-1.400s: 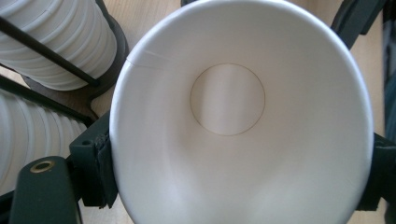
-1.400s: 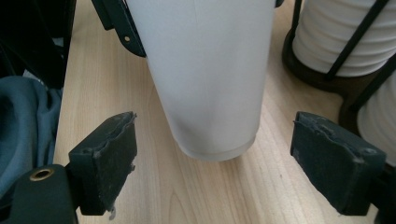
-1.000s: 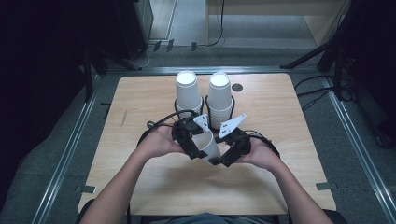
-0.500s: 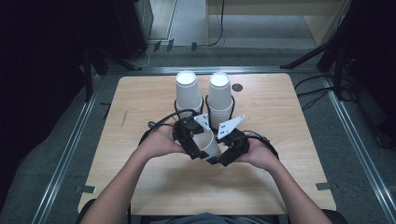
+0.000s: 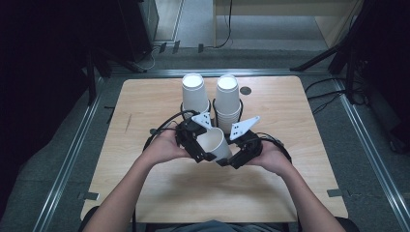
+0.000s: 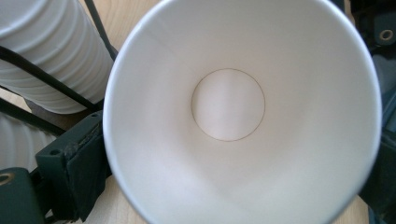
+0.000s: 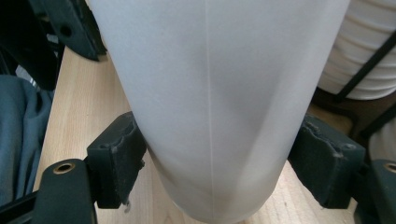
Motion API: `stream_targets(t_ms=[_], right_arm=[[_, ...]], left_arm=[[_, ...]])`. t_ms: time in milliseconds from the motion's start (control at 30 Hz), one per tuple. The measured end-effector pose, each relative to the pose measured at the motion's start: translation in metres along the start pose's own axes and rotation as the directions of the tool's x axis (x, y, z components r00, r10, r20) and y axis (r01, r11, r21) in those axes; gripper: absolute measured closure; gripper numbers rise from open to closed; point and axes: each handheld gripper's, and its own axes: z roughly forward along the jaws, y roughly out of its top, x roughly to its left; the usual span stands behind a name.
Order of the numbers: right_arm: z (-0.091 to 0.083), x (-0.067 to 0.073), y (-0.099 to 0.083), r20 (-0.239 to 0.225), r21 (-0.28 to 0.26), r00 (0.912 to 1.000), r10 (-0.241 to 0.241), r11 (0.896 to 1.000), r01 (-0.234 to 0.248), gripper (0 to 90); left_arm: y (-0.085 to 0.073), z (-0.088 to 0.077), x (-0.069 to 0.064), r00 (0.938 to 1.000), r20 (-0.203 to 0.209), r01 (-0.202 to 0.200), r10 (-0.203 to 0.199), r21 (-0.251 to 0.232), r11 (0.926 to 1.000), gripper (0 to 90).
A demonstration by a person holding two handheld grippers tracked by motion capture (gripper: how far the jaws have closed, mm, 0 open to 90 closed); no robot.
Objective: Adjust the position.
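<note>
White paper, plain and smooth with one faint side seam, makes up the cup we hold tipped on its side just below the centre of the high view, its long axis running from the open mouth at the left gripper to the narrow base at the right gripper. Our right gripper grasps it, pads pressed on both sides of the tapered wall near the base. Our left gripper's jaws have just been opening and stand released around the rim, so the cup rests with the right.
</note>
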Motion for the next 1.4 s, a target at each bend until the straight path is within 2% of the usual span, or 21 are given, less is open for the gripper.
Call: stream_targets(t_ms=[200, 300, 400, 467, 633, 800, 867, 1067, 1167, 1333, 1400], right_arm=[[-0.009, -0.001, 0.000, 0.011, -0.037, 0.9998, 0.018, 0.999, -0.018, 23.2], [-0.013, -0.002, 0.000, 0.015, -0.055, 0.9996, 0.025, 0.998, -0.025, 23.2], [-0.015, -0.003, 0.000, 0.010, -0.079, 0.9994, 0.034, 0.996, -0.033, 23.2], [-0.015, -0.003, 0.001, 0.001, -0.090, 0.9992, 0.041, 0.995, -0.041, 23.2], [-0.012, -0.002, 0.002, -0.008, -0.097, 0.9994, 0.034, 0.995, -0.035, 23.2], [-0.010, 0.000, 0.004, -0.028, -0.119, 0.9987, 0.041, 0.992, -0.044, 23.1], [-0.009, 0.001, 0.004, -0.033, -0.120, 0.9985, 0.043, 0.992, -0.046, 23.1], [-0.007, 0.002, 0.004, -0.043, -0.110, 0.9981, 0.044, 0.993, -0.048, 23.2], [-0.006, 0.001, 0.004, -0.040, -0.106, 0.9985, 0.036, 0.994, -0.040, 23.4], [-0.004, 0.002, 0.003, -0.040, -0.081, 0.9985, 0.038, 0.996, -0.041, 23.3], [-0.003, 0.002, 0.003, -0.040, -0.061, 0.9982, 0.046, 0.997, -0.049, 23.2]], left_arm=[[-0.006, -0.004, 0.002, 0.9994, 0.008, 0.034, -0.033, -0.063, 0.9974, 0.1], [-0.009, -0.005, 0.003, 0.9988, 0.019, 0.047, -0.045, -0.112, 0.9926, 0.1], [-0.011, -0.006, 0.003, 0.9982, 0.023, 0.059, -0.056, -0.162, 0.9850, 0.1], [-0.011, -0.006, 0.004, 0.9969, 0.047, 0.071, -0.063, -0.181, 0.9810, 0.1], [-0.009, -0.004, 0.002, 0.9952, 0.060, 0.089, -0.077, -0.227, 0.9699, 0.1], [-0.009, -0.001, 0.001, 0.9934, 0.064, 0.109, -0.095, -0.284, 0.9524, 0.1], [-0.010, -0.001, 0.002, 0.9906, 0.088, 0.127, -0.105, -0.299, 0.9456, 0.6], [-0.010, 0.001, -0.002, 0.9930, 0.070, 0.112, -0.095, -0.310, 0.9442, 6.5], [-0.011, 0.001, -0.003, 0.9943, 0.059, 0.103, -0.089, -0.301, 0.9480, 8.4], [-0.011, 0.003, -0.002, 0.9948, 0.063, 0.095, -0.081, -0.266, 0.9593, 12.1], [-0.012, 0.004, -0.001, 0.9923, 0.078, 0.113, -0.096, -0.259, 0.9592, 12.7]])
